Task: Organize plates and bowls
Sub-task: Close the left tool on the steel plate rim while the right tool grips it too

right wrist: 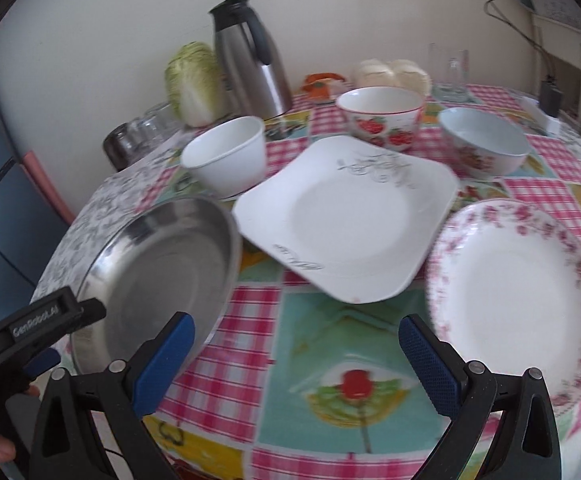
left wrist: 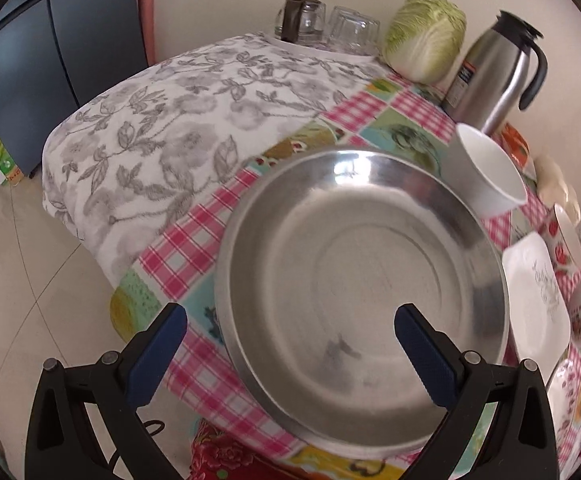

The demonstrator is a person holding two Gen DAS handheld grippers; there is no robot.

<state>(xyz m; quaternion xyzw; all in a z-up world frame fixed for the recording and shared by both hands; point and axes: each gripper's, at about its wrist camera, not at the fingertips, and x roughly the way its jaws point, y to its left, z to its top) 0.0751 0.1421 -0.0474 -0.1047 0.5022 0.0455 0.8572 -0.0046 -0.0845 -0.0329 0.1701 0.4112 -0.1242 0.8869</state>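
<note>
A large steel pan [left wrist: 362, 280] lies on the checked tablecloth near the table's front left edge; it also shows in the right wrist view [right wrist: 158, 276]. My left gripper [left wrist: 290, 352] is open, its fingers straddling the pan's near rim without gripping. My right gripper [right wrist: 296, 364] is open and empty above the cloth. Ahead of it lie a square white plate [right wrist: 346, 220] and a pink-flowered round plate [right wrist: 514, 296]. Behind stand a plain white bowl [right wrist: 226, 156], a strawberry bowl [right wrist: 382, 116] and a pale blue flowered bowl [right wrist: 484, 142].
A steel thermos [right wrist: 250, 64], a cabbage [right wrist: 194, 80] and glassware [left wrist: 330, 24] stand along the back wall. A grey leaf-patterned cloth [left wrist: 162, 128] covers the table's left part. The table edge drops to tiled floor [left wrist: 30, 280] on the left.
</note>
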